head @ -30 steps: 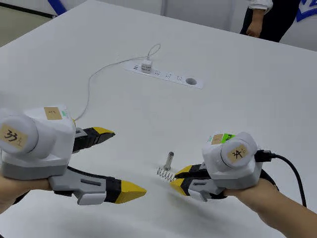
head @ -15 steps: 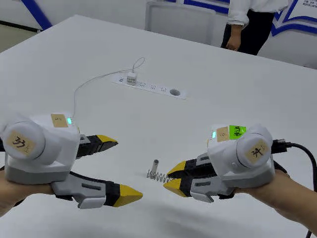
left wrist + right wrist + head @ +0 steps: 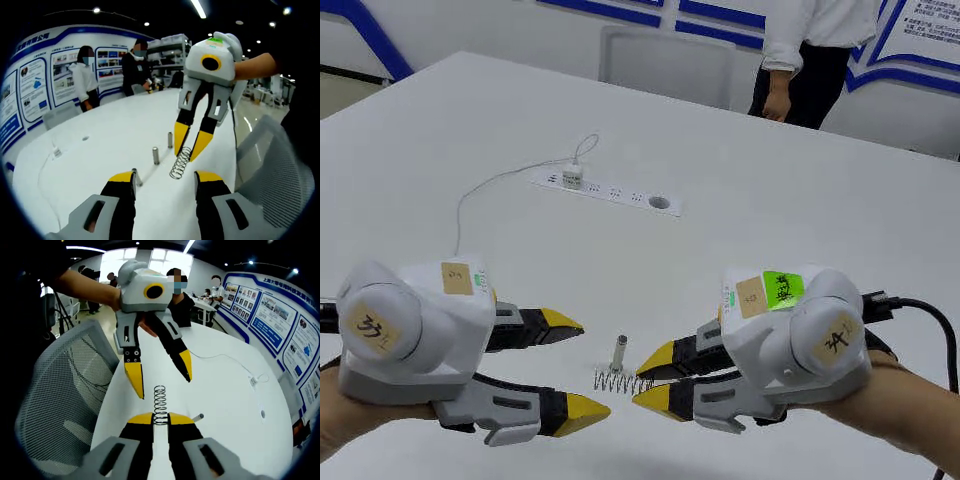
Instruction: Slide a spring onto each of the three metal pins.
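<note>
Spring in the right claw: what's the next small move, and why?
Probably tip the spring upright and line its free end over the nearest pin. The right claw pinches one end, the spring sticks out sideways near the upright, bare pin, and the left claw is open, holding nothing.

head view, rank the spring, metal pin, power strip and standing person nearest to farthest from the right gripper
1. spring, held in the right gripper
2. metal pin, upright just behind the spring
3. power strip, farther back, toward the left
4. standing person, far back on the right
</note>
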Demonstrator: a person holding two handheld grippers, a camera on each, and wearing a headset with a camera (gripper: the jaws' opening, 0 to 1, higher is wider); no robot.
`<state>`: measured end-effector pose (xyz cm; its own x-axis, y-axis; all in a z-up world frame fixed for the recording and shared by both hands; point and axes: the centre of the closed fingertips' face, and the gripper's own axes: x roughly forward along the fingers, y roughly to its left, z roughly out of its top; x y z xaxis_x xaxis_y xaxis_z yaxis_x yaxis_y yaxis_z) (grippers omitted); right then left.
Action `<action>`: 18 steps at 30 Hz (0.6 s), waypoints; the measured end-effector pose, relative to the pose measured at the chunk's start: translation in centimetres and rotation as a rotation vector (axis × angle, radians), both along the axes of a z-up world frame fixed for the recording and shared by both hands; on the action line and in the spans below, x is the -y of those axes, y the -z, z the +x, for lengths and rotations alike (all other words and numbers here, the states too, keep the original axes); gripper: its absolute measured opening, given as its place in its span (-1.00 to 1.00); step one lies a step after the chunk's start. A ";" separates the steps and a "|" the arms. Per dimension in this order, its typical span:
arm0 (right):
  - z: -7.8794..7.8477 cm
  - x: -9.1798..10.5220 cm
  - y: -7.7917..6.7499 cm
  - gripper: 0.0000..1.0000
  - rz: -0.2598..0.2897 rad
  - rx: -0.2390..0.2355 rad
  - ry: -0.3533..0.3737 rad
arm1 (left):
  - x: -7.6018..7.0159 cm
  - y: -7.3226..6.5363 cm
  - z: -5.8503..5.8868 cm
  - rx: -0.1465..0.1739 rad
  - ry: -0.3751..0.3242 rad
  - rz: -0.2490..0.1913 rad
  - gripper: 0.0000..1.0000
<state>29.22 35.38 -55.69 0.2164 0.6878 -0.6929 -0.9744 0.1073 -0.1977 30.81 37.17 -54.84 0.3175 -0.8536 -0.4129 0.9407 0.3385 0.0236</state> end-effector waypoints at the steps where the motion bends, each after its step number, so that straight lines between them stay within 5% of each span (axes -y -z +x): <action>1: 0.0 0.0 0.0 -0.80 0.000 0.000 -0.001 | 0.1 0.0 -0.1 0.001 0.005 0.002 -0.08; 18: -0.6 -0.8 -0.1 -0.80 -0.007 0.013 -0.046 | 1.0 0.5 -1.7 -0.008 0.094 0.027 -0.64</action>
<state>28.60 36.17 -55.64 0.1939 0.6924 -0.6950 -0.9755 0.0612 -0.2112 29.12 36.20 -55.29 0.2332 -0.8682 -0.4380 0.9684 0.2483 0.0236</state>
